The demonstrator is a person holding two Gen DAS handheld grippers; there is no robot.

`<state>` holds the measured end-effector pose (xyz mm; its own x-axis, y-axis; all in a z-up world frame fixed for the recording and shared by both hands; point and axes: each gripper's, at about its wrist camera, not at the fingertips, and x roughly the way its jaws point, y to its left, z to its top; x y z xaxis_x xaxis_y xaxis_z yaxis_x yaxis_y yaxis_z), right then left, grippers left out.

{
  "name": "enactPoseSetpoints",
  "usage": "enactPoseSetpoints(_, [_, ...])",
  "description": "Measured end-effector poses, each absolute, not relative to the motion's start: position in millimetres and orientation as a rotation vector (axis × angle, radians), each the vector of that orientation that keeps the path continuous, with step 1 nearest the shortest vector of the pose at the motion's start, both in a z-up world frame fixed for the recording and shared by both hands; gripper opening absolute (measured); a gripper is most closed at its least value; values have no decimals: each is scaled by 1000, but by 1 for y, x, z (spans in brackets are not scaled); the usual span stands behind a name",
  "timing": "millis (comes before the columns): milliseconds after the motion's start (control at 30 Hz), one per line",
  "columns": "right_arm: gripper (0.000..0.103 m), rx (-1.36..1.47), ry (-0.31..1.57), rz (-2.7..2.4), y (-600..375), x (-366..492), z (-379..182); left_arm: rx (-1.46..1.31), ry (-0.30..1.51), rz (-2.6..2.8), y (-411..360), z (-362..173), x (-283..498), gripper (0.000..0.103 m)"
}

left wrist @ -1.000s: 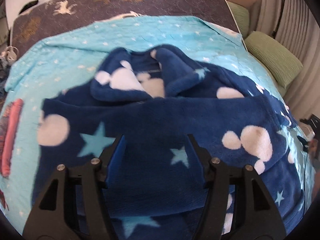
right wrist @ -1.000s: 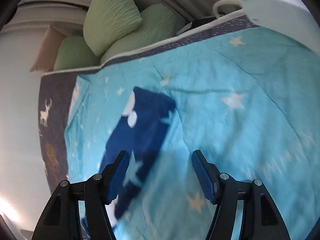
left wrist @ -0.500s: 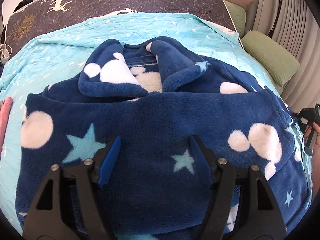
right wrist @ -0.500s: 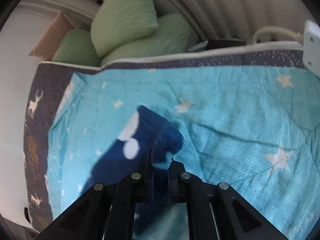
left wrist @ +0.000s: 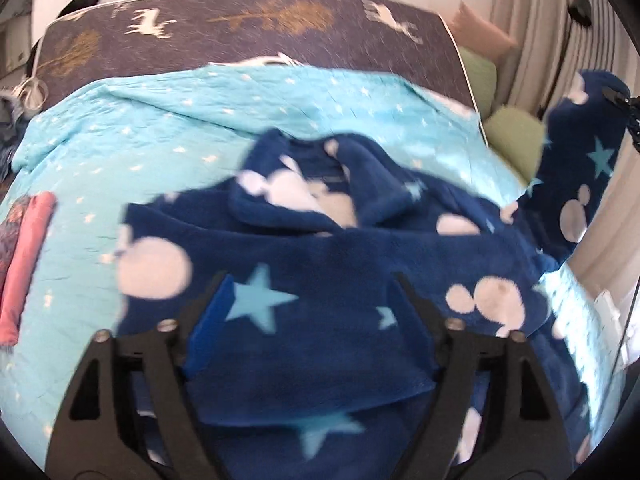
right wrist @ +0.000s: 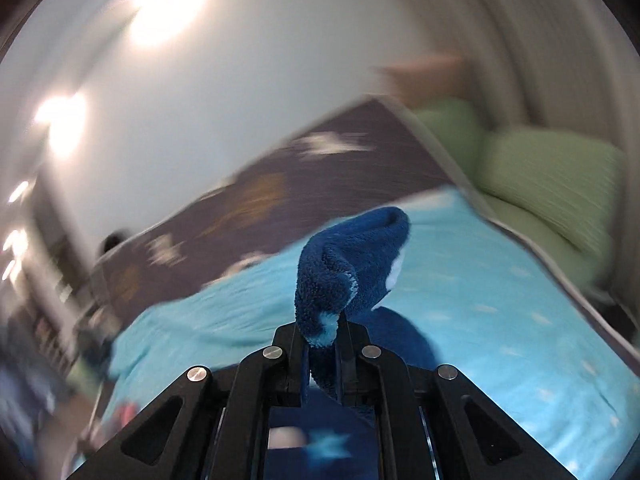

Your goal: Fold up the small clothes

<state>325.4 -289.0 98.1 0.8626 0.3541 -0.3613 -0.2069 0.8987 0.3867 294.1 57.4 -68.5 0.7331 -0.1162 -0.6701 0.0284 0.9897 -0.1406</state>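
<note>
A navy fleece hooded garment (left wrist: 328, 264) with white blobs and light blue stars lies on the turquoise star blanket (left wrist: 160, 128). My left gripper (left wrist: 310, 304) is open just above the garment's lower body, holding nothing. My right gripper (right wrist: 322, 336) is shut on the end of the garment's sleeve (right wrist: 348, 264) and holds it up off the bed. In the left wrist view the lifted sleeve (left wrist: 580, 168) hangs at the far right.
A dark quilt with deer (left wrist: 248, 28) covers the bed's far end. Green cushions (right wrist: 548, 176) lie past the bed's edge by the curtains. A pink folded cloth (left wrist: 24, 256) lies at the blanket's left edge.
My right gripper closed on the sleeve end and lifted it high off the bed, swinging toward the bed's middle. My left gripper stayed open over the garment.
</note>
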Motion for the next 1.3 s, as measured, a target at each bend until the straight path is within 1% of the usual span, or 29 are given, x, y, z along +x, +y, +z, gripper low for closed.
enactPoseSetpoints(100, [10, 263, 503, 445, -207, 315, 84, -152, 717, -42, 85, -59, 282, 83])
enactPoseSetpoints(233, [12, 114, 737, 620, -103, 305, 17, -226, 707, -19, 119, -55, 262, 83])
enactPoseSetpoints(300, [21, 5, 893, 697, -68, 290, -25, -277, 722, -46, 131, -58, 255, 83])
enactPoseSetpoints(333, [23, -24, 937, 713, -63, 282, -37, -291, 730, -48, 134, -61, 252, 83])
enactPoseSetpoints(433, [33, -41, 972, 738, -76, 264, -50, -296, 735, -43, 133, -68, 247, 84])
enactPoseSetpoints(500, [52, -21, 944, 704, -100, 253, -45, -309, 752, -75, 128, -73, 247, 86])
enactPoseSetpoints(567, [57, 10, 906, 644, -132, 246, -34, -327, 773, -119, 119, -76, 248, 86])
enactPoseSetpoints(700, [61, 34, 869, 471, -188, 250, -19, -303, 820, -218, 83, -81, 265, 86])
enactPoseSetpoints(800, [64, 22, 852, 308, -229, 251, -23, -299, 892, -260, 61, -92, 282, 86])
enactPoseSetpoints(867, [65, 38, 858, 254, -248, 253, -28, -327, 942, -293, 51, -101, 294, 86])
enactPoseSetpoints(900, [65, 62, 869, 230, -258, 256, -33, -345, 962, -301, 45, -105, 300, 76])
enactPoseSetpoints(933, [65, 97, 883, 210, -267, 261, -38, -355, 969, -302, 41, -108, 306, 31])
enactPoseSetpoints(967, [65, 133, 897, 196, -276, 265, -43, -358, 980, -301, 39, -109, 309, 8])
enactPoseSetpoints(1000, [65, 159, 906, 187, -282, 267, -46, -385, 990, -302, 39, -107, 313, 11])
enactPoseSetpoints(1033, [65, 185, 917, 179, -288, 270, -51, -414, 965, -305, 42, -100, 313, 11])
enactPoseSetpoints(1133, [65, 184, 924, 180, -290, 279, -56, -377, 836, -308, 50, -57, 306, 11])
enactPoseSetpoints(1167, [65, 162, 925, 177, -286, 282, -57, -349, 780, -296, 57, -34, 302, 11])
enactPoseSetpoints(1300, [65, 102, 941, 148, -273, 301, -64, -261, 644, -237, 87, 23, 289, 11])
